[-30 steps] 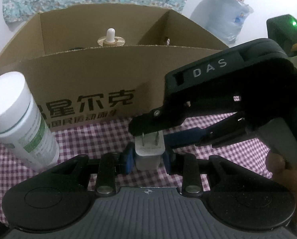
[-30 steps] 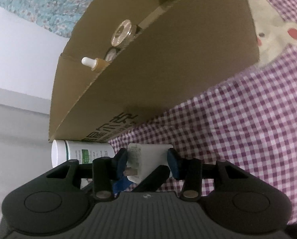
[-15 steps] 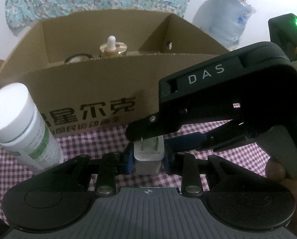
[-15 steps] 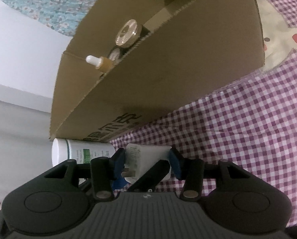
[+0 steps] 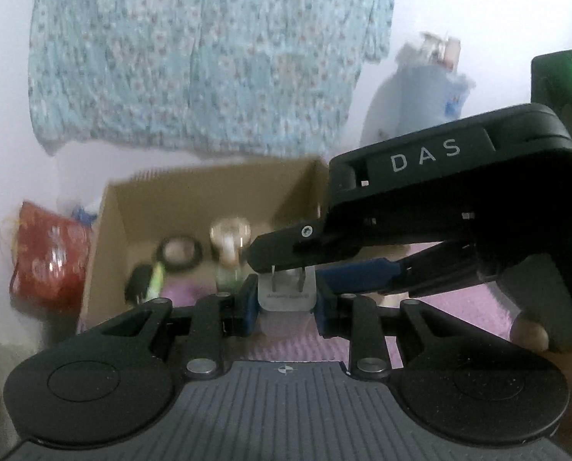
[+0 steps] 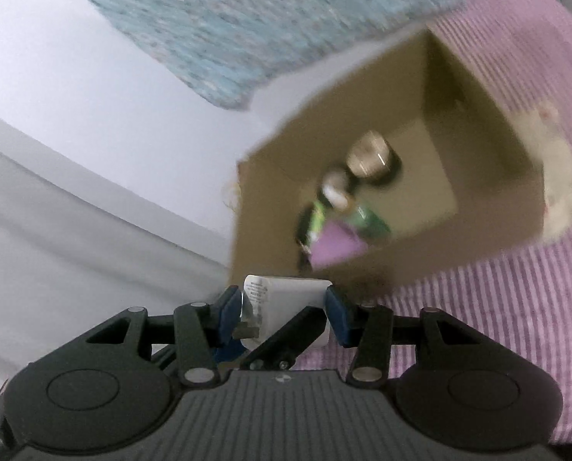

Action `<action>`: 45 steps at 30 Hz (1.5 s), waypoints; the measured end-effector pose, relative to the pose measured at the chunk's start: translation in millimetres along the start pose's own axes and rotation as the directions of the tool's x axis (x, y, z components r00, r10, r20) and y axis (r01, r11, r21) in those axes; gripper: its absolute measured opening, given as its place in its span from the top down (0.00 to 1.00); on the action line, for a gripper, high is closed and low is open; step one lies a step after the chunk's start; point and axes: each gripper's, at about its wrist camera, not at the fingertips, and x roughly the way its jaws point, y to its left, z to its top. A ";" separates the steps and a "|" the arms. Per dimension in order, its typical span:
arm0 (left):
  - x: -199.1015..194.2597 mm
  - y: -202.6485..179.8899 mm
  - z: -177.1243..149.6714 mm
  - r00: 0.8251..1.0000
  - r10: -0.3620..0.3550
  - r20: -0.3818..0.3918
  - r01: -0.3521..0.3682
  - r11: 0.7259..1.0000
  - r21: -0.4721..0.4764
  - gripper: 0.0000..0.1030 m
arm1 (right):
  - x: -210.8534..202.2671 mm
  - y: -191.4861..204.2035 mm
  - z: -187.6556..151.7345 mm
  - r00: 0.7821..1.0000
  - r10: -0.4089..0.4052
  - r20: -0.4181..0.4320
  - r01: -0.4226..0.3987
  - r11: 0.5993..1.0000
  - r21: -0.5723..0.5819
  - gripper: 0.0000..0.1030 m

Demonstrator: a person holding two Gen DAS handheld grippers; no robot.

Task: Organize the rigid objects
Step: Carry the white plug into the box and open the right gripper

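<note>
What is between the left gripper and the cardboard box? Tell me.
The white charger, clamped by both the left gripper and the right gripper, just short of the cardboard box. The left wrist view shows it.

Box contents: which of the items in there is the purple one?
The flat purple piece at the near wall of the cardboard box, beside the green item; the round-topped jars behind it are metallic and dark.

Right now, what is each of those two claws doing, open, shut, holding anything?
Left gripper: shut on the white plug adapter, across its narrow sides.
Right gripper: shut on the same white plug adapter, across its wider span.
</note>
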 end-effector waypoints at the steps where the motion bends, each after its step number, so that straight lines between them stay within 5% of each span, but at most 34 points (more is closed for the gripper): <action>1: 3.3 -0.4 5.1 1.000 -0.001 0.007 0.001 1.000 -0.001 0.73 | -3.1 4.7 6.0 1.000 0.001 0.014 -0.001 1.000 -0.020 0.50; 8: 43.8 -1.8 29.6 1.000 -0.017 0.011 0.017 1.000 -0.026 0.73 | 3.1 -0.8 52.6 0.999 0.000 0.048 0.002 0.999 -0.045 0.50; 23: 126.6 12.1 17.2 0.987 -0.079 -0.140 0.058 0.987 -0.147 0.74 | 67.9 -61.6 87.4 0.985 -0.158 -0.068 0.154 0.986 -0.067 0.51; 39: 133.4 14.4 17.9 0.983 -0.095 -0.159 0.068 0.984 -0.166 0.75 | 69.1 -73.5 91.0 0.980 -0.186 -0.065 0.180 0.980 -0.085 0.51; 45: 107.0 8.3 20.9 0.986 -0.092 -0.138 0.073 0.989 -0.132 0.59 | 38.7 -75.0 87.3 0.991 -0.134 0.017 0.135 0.990 -0.038 0.51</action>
